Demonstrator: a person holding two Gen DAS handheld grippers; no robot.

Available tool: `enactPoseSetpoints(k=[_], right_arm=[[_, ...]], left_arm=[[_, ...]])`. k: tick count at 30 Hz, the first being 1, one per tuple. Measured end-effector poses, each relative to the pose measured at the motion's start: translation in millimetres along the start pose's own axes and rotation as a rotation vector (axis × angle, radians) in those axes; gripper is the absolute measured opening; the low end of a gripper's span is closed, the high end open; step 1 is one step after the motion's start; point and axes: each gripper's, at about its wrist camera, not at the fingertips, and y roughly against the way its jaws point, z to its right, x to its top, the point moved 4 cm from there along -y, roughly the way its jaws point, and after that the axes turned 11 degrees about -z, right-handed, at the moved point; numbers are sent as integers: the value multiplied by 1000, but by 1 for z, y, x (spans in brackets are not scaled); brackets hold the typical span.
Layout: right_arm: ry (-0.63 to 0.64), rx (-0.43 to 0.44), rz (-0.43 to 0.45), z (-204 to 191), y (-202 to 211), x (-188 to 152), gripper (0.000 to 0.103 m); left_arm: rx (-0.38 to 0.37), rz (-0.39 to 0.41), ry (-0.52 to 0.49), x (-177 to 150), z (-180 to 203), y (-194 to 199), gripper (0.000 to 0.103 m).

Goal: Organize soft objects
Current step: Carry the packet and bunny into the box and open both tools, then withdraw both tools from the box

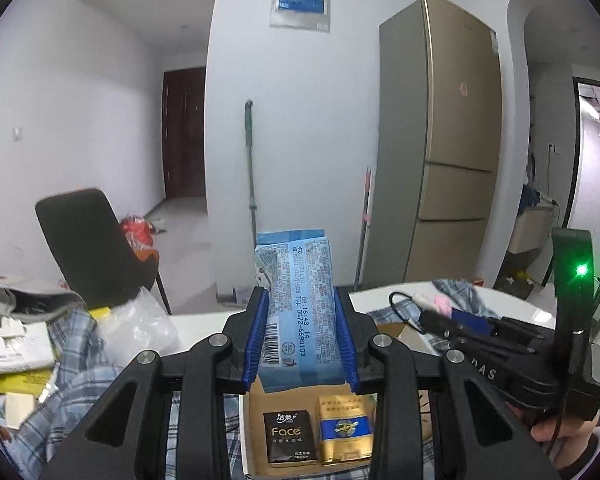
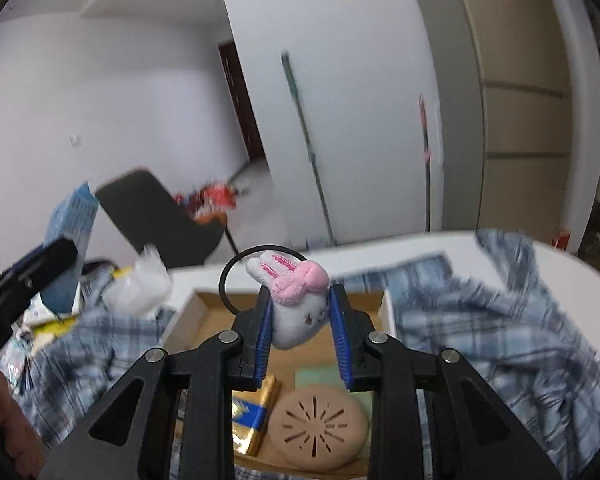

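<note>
Both wrist views close above shared cardboard box (image 1: 400,334), right blurred.

Blue tissue pack (image 1: 300,312) and grey bunny hair tie (image 2: 296,300) held above open cardboard box (image 2: 204,308).

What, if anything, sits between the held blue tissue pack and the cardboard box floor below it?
Nothing visible blocks it. The blue tissue pack in the left gripper hangs above bare cardboard box floor, behind the black Face packet and gold-blue packet.
</note>
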Motion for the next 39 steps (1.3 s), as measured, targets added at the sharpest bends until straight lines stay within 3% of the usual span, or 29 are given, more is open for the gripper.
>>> enactPoseSetpoints(k=[6, 9, 13, 15, 17, 19, 20, 23, 24, 25, 27, 36, 39], right_arm=[[53, 29, -161, -2, -39, -21, 26], [69, 11, -197, -1, -51, -28, 26], [51, -15, -255, 7, -66, -36, 26], [39, -17, -277, 8, -70, -39, 29], [26, -32, -293, 12, -75, -40, 55], [18, -35, -278, 16, -74, -39, 68], [17, -30, -263, 16, -71, -37, 70], [17, -32, -244, 14, -63, -33, 71], [11, -33, -237, 14, -61, -32, 71], [4, -33, -233, 15, -60, -31, 71], [-9, -27, -233, 17, -59, -31, 71], [-8, -47, -193, 19, -50, -21, 71], [29, -118, -113, 12, -27, -8, 71]], left_arm=[[48, -185, -38, -23, -3, -49, 35], [-15, -244, -20, -31, -6, -65, 35], [-7, -290, -26, -39, -5, -80, 35], [-3, -287, -26, -41, -7, -84, 35], [0, -286, -31, -44, -7, -85, 35], [-6, -288, -18, -45, -9, -85, 35], [-8, -282, -11, -45, -11, -83, 35], [-4, -294, -12, -45, -10, -85, 36], [0, -295, -11, -45, -11, -85, 43], [5, -294, -10, -45, -11, -85, 59], [21, -274, -7, -44, -11, -82, 72], [14, -244, 17, -35, -14, -69, 72], [13, -193, 24, -24, -12, -52, 72]])
